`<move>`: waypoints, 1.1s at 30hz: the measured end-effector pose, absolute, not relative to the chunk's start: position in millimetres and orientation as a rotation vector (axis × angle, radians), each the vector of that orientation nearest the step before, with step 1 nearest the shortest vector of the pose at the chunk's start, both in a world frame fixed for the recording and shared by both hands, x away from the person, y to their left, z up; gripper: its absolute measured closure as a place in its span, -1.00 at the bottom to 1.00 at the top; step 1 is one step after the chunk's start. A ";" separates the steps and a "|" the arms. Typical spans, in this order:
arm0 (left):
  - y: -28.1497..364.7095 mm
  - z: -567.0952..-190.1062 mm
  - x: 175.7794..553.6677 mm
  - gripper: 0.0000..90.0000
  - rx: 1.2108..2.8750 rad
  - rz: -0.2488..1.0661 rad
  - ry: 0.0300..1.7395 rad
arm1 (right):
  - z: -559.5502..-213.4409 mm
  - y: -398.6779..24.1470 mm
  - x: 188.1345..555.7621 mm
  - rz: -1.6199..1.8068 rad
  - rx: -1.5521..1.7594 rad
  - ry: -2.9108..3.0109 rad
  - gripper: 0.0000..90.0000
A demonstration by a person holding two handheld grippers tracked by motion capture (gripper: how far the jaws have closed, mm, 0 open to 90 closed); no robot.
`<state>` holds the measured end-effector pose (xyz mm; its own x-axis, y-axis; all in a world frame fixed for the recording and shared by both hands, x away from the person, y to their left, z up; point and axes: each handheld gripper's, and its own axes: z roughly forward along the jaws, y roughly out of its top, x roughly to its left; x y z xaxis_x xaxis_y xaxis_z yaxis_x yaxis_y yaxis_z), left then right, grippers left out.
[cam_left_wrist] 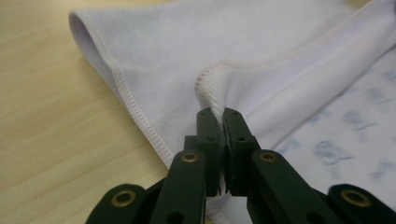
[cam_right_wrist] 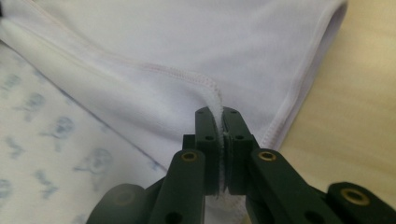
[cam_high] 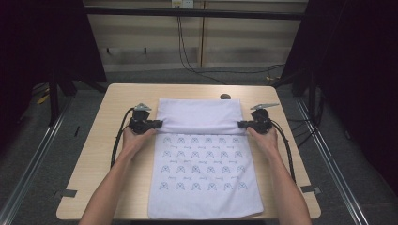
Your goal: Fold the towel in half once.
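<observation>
Your left gripper (cam_high: 157, 124) and right gripper (cam_high: 242, 124) each pinch a corner of the pale lilac printed towel (cam_high: 204, 176); its far part is folded over, and the rest likely remains to fold.

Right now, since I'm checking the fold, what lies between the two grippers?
In the high view, the folded-over band of the white towel spans from the left gripper to the right gripper; each pinches a corner.

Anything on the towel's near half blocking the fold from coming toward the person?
Nothing visible. Left gripper and right gripper each pinch the folded towel edge; the printed near half lies bare. The small dark object sits behind the fold.
</observation>
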<state>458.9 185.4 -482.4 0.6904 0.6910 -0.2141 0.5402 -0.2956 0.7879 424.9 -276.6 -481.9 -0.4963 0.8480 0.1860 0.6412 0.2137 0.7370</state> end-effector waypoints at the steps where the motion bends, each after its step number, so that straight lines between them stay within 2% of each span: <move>1: 188.4 -476.7 457.3 0.93 1.953 0.198 0.939 | -473.8 -278.9 423.5 1.198 1.395 2.211 0.93; 7: 202.6 -434.3 435.9 0.94 1.863 0.192 0.835 | -420.0 -288.5 401.0 1.386 1.261 2.111 0.93; 12: 206.6 -405.3 400.7 0.94 1.801 0.198 0.744 | -394.2 -292.1 373.9 1.393 1.190 2.119 0.93; 23: 212.5 -352.2 349.5 0.94 1.807 0.238 0.610 | -339.9 -299.9 320.4 1.515 1.028 2.094 0.93; 26: 213.4 -362.1 333.4 0.94 1.847 0.224 0.598 | -341.4 -301.1 306.1 1.523 1.009 2.100 0.93; 33: 206.3 -406.6 307.3 0.93 1.923 0.111 0.600 | -395.5 -300.8 274.6 1.445 1.091 2.259 0.93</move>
